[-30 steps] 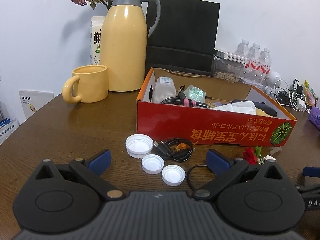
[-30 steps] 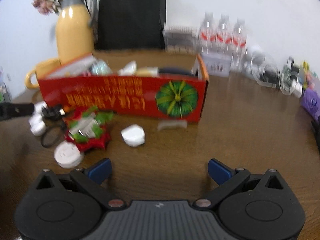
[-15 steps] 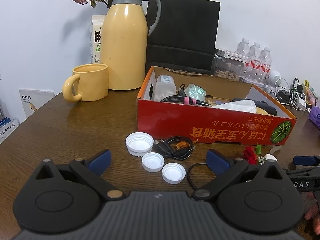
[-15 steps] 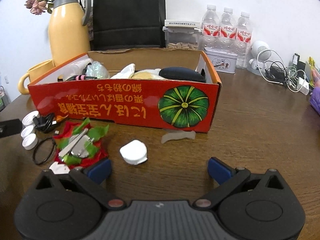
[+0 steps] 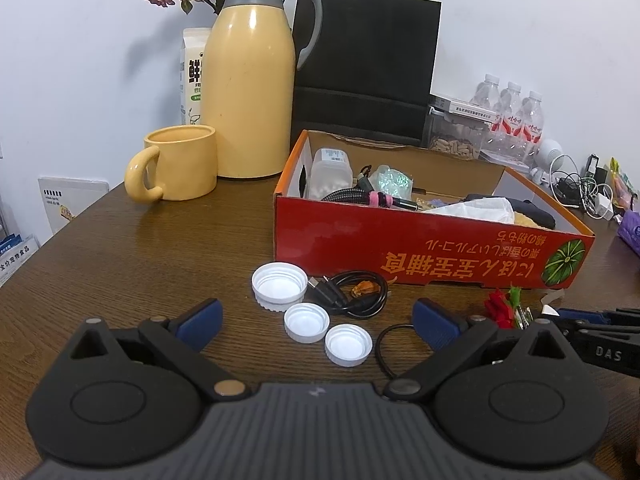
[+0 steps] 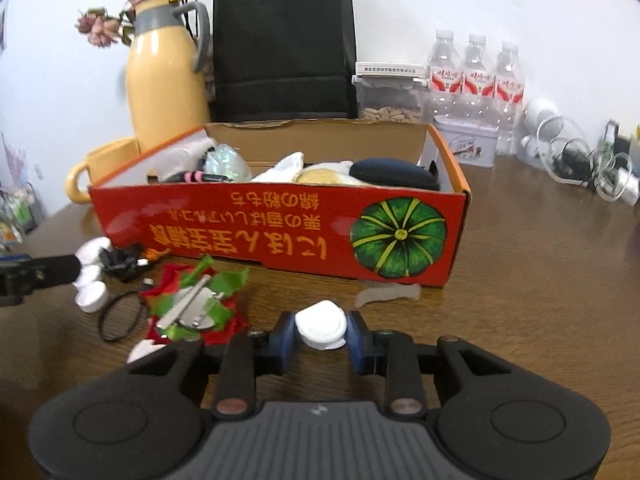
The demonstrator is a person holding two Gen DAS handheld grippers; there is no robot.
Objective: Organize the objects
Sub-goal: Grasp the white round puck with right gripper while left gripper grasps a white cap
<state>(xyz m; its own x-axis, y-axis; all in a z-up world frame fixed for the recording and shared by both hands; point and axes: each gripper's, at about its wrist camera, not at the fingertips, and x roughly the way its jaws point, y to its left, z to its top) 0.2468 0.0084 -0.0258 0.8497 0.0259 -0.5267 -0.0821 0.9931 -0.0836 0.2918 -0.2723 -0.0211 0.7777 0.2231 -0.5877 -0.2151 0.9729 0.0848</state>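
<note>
In the right wrist view my right gripper (image 6: 320, 336) has a small white round lid (image 6: 321, 326) between its blue pads. The jaws are closing and the pads touch both of its sides, low over the table. Just beyond stands the red cardboard box (image 6: 280, 224), holding several items. A red and green flower clip (image 6: 196, 308) and a black ring (image 6: 120, 316) lie to the left. My left gripper (image 5: 316, 320) hangs open over three white bottle caps (image 5: 306, 322), with a coiled black cable (image 5: 352, 294) behind them.
A yellow mug (image 5: 180, 164) and yellow thermos (image 5: 250, 80) stand back left, a black paper bag (image 5: 364, 68) behind the box. Water bottles (image 6: 476, 76), a tin (image 6: 468, 146) and tangled cables (image 6: 580, 160) fill the back right. A translucent strip (image 6: 388, 294) lies before the box.
My right gripper has moved in on the white lid and its wide-open jaws have come together around it. The left gripper has not moved.
</note>
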